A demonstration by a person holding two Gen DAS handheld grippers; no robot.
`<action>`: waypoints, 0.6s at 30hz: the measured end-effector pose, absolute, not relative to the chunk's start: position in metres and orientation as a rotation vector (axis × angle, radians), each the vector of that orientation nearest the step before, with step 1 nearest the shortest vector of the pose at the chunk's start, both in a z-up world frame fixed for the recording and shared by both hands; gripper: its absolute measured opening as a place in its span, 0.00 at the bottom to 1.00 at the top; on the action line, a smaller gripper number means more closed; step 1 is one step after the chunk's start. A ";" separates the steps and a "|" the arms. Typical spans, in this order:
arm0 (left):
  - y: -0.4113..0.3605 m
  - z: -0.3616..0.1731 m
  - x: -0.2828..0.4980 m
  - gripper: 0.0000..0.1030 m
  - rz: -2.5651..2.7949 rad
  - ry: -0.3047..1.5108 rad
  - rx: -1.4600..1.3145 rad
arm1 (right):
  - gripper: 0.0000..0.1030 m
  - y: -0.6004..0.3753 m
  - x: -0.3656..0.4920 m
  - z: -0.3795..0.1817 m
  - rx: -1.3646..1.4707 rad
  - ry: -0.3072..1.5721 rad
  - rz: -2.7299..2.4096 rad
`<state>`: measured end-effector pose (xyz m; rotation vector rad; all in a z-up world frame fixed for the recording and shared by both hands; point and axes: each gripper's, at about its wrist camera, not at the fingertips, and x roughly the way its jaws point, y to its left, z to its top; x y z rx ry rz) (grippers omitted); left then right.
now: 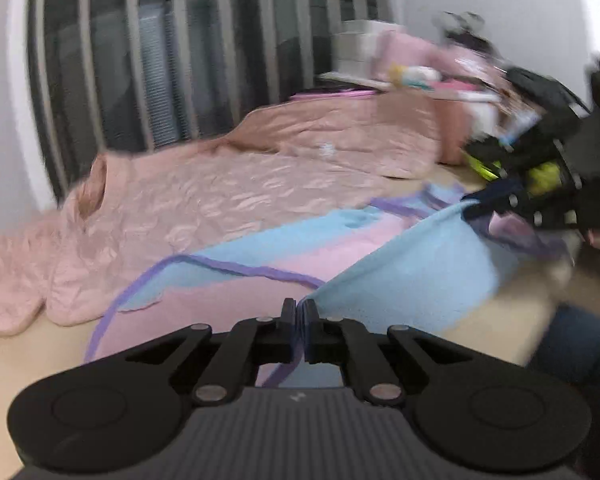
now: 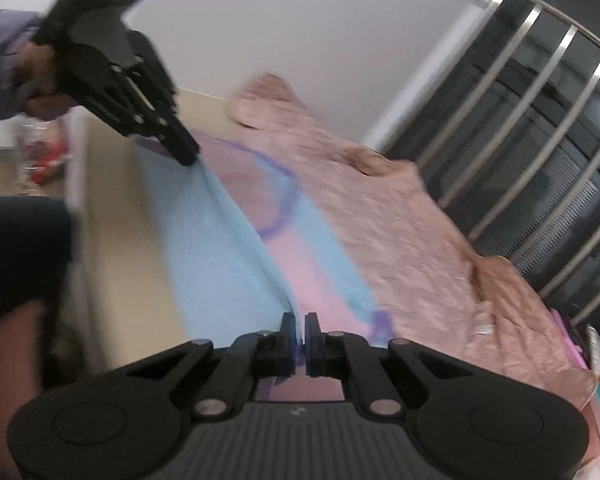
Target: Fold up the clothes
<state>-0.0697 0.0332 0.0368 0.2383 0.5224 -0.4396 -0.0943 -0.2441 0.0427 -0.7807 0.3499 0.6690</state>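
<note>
A fleecy garment [image 1: 412, 272] in light blue and pink with purple trim lies on the bed, one blue edge lifted and stretched between both grippers. My left gripper [image 1: 299, 310] is shut on one end of that blue edge. My right gripper [image 2: 299, 326] is shut on the other end of the garment [image 2: 220, 248]. In the left wrist view the right gripper [image 1: 472, 206] pinches the far corner at the right. In the right wrist view the left gripper [image 2: 190, 158] pinches the far corner at upper left. The pink inner side [image 2: 312, 264] faces up beneath the lifted edge.
A crumpled pink quilt [image 1: 204, 200] covers the far side of the bed, against a metal railing [image 2: 540, 120] and dark window. Pink items and boxes [image 1: 412, 68] are piled at the bed's far end. The beige sheet [image 2: 116, 220] borders the garment. The person's legs [image 2: 16, 260] stand beside the bed.
</note>
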 end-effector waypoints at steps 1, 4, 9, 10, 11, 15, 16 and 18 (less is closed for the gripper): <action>0.031 0.035 -0.055 0.04 -0.409 0.549 0.216 | 0.04 -0.240 -0.079 0.039 -0.775 0.357 0.628; 0.037 0.042 -0.046 0.18 -0.354 0.540 0.222 | 0.10 -0.233 -0.062 0.035 -0.809 0.372 0.514; 0.109 0.052 -0.082 0.54 -0.303 0.520 0.069 | 0.39 -0.293 -0.101 0.061 -0.668 0.330 0.419; 0.124 0.051 -0.088 0.54 -0.289 0.532 0.031 | 0.39 -0.309 -0.109 0.065 -0.619 0.344 0.399; 0.136 0.048 -0.092 0.54 -0.267 0.550 0.003 | 0.39 -0.324 -0.117 0.069 -0.570 0.358 0.379; 0.147 0.040 -0.099 0.54 -0.279 0.584 -0.022 | 0.39 -0.364 -0.141 0.060 -0.423 0.440 0.428; 0.144 0.039 -0.099 0.58 -0.295 0.589 -0.008 | 0.39 -0.366 -0.146 0.053 -0.423 0.461 0.429; 0.128 0.035 -0.097 0.68 -0.306 0.604 0.069 | 0.38 -0.365 -0.153 0.042 -0.428 0.499 0.425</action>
